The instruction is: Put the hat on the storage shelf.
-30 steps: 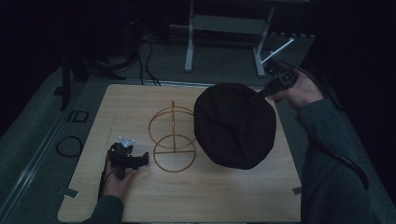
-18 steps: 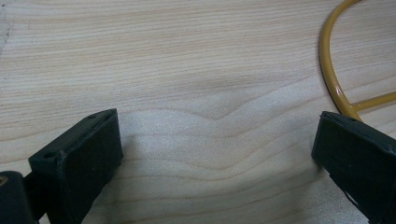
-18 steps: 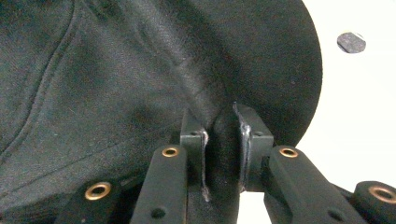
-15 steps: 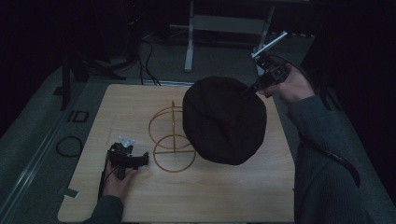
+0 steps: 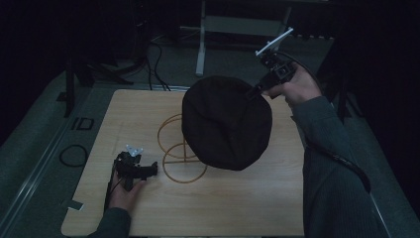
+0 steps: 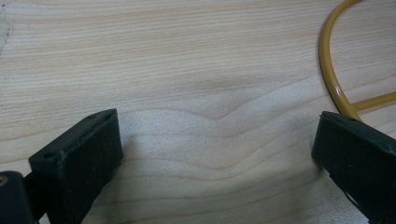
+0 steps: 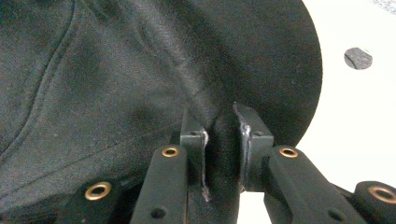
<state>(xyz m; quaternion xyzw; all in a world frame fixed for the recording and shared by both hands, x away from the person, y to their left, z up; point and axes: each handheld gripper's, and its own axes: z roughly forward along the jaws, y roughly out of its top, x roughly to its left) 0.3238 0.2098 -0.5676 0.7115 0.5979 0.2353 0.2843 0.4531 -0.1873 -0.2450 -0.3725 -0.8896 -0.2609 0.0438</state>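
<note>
Currently the right tool (image 5: 253,93) is clenched on the rim of a black fabric hat (image 5: 225,121); in the right gripper view its two black jaws pinch a fold of the cloth (image 7: 223,140) between them, and brass-coloured rivets show on the linkage arms below. The hat is a soft, round, dome-shaped piece of matte woven cloth with stitched seams running across its surface (image 7: 93,84). It hangs clear of the worktop (image 5: 148,109), held up by its far right edge, above and partly in front of a yellow wire stand (image 5: 178,156). That stand is made of thin, glossy, round-section wire: a flat ring rests on the worktop, an upright hoop rises from it, and straight cross-members join them; its upper part is hidden behind the hat. The worktop is a pale wooden board with a pronounced wavy grain (image 6: 196,70) and rounded corners. The left tool (image 5: 133,166) lies low on the near left part of the worktop, released, with its blocky black jaws set wide apart and nothing between them; one curved section of the stand's ring (image 6: 329,70) passes just beside one of those jaws.
</note>
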